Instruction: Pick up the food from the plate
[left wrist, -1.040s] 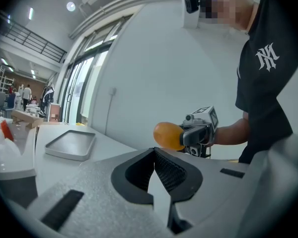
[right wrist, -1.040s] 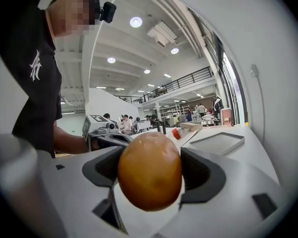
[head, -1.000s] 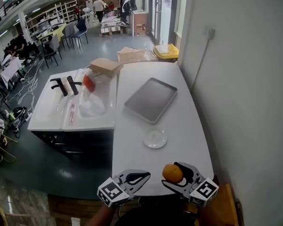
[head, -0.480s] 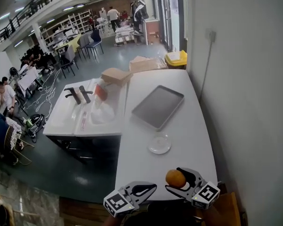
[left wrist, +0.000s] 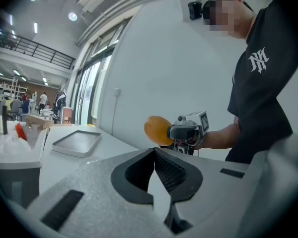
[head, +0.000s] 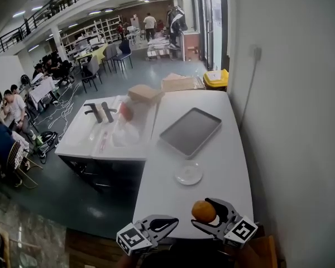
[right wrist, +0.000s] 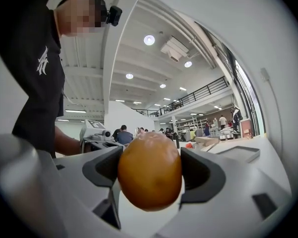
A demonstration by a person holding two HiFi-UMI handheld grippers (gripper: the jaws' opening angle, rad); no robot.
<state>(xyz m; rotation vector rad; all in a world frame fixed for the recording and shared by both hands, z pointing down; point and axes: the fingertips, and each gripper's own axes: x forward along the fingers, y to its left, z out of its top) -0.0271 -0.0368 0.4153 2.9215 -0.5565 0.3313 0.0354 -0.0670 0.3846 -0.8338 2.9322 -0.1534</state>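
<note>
Long white worktop [head: 223, 149] runs along a white wall on the right. Beside its left edge is a white sink unit [head: 81, 141] with two black taps [head: 99, 111], and a clear plastic bag [head: 125, 134] in the basin. A cardboard box [head: 144, 93] sits at the far end of the sink. A grey metal tray [head: 190, 131] lies flat mid-worktop, turned at an angle. A small round plate [head: 188, 173] sits just nearer than the tray, close to it but not touching. Yellow bin [head: 216, 77] on the floor past the far end. The room is a big open hall with a grey floor, shelving, desks with seated people at left, and a mezzanine railing above.

Right tongs [head: 207, 215] are clamped on a round orange food piece [head: 202, 211], which sits between the two jaws and bulges out past them. The food is up off the worktop over its near edge, well apart from the plate. Left tongs [head: 170, 223] are just left of the right ones at the same near edge, jaw tips together with nothing between them. In the left gripper view the food hangs ahead and to the right.
</note>
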